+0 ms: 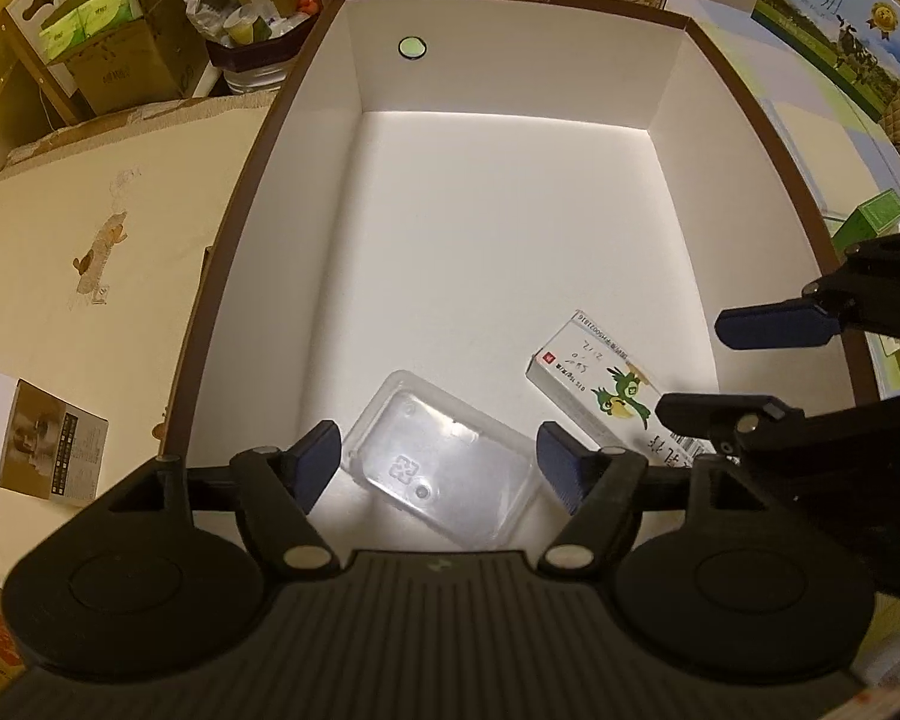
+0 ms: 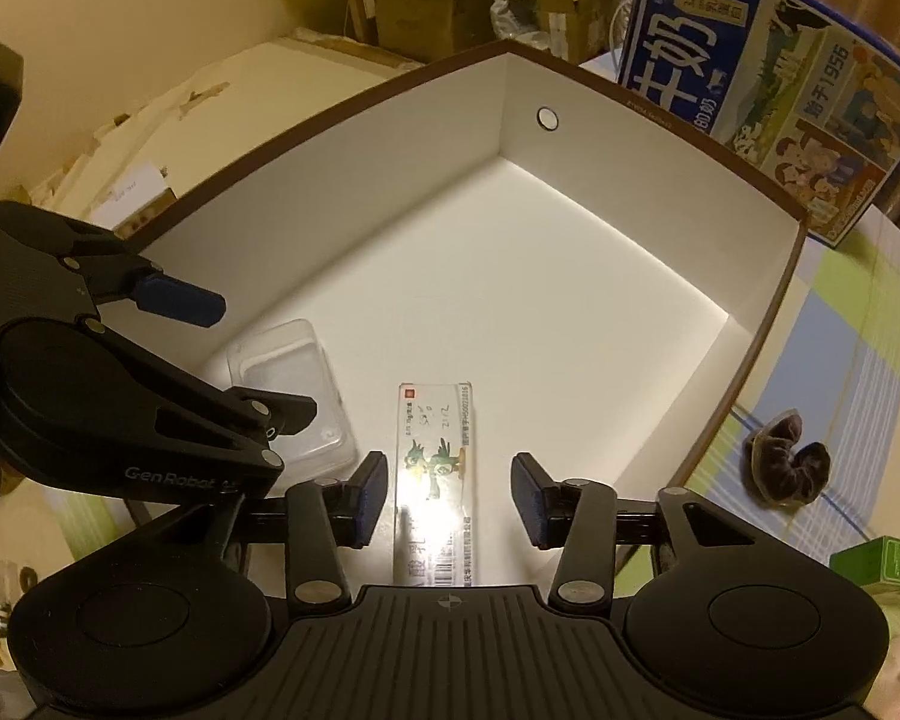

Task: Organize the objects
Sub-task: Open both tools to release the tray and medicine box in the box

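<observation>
A large white box with a brown rim point(image 1: 252, 180) lies open below both grippers; it also shows in the right wrist view point(image 2: 768, 312). On its floor lie a clear plastic tray point(image 1: 444, 462) and a white medicine carton with green birds point(image 1: 600, 384). My left gripper point(image 1: 441, 468) is open, its pads either side of the tray, apart from it. My right gripper point(image 2: 447, 498) is open, its pads either side of the carton point(image 2: 435, 480), not touching. The tray point(image 2: 294, 390) lies left of the carton. Each gripper appears in the other's view: the right one point(image 1: 744, 366), the left one point(image 2: 210, 354).
A brown-and-white booklet box point(image 1: 48, 450) lies on the cream surface left of the box. A dark scrunchie point(image 2: 786, 462) and a green carton point(image 2: 882, 564) lie on the checked cloth to the right. Milk cartons point(image 2: 768, 78) and cardboard boxes point(image 1: 108, 18) stand behind.
</observation>
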`<state>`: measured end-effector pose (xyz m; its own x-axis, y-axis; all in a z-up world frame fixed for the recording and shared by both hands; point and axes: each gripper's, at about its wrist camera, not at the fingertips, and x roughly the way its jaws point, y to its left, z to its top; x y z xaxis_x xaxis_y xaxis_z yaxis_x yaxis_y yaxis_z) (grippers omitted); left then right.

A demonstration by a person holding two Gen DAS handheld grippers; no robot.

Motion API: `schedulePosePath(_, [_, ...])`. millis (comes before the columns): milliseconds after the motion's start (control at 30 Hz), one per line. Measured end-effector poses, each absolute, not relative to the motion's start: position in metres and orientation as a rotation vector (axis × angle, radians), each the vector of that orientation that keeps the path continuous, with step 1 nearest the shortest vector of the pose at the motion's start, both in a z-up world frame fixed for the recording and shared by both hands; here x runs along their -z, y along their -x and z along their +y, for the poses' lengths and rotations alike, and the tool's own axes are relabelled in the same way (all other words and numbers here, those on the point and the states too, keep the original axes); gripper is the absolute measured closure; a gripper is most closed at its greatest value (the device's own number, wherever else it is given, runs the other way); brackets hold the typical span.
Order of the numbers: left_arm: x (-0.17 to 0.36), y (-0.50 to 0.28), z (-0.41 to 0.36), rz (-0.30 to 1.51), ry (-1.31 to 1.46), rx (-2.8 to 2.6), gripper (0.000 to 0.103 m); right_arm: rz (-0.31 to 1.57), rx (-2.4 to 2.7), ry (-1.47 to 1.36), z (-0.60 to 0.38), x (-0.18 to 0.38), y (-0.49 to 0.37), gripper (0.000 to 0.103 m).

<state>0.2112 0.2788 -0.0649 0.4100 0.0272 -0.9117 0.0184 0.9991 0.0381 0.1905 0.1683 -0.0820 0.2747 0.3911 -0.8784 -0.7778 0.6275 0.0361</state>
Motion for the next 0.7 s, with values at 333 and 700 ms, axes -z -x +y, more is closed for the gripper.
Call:
schedulePosePath(333, [0.051,-0.201,0.277,1.115,-0.04,-0.011,0.025,0.974,-0.83,0.36,0.15,0.058,-0.178,0.055])
schedulePosePath(700, [0.028,-0.178,0.263,1.065,-0.028,-0.047,0.023,0.944,-0.87,0.264,0.116,0.036,-0.173,0.054])
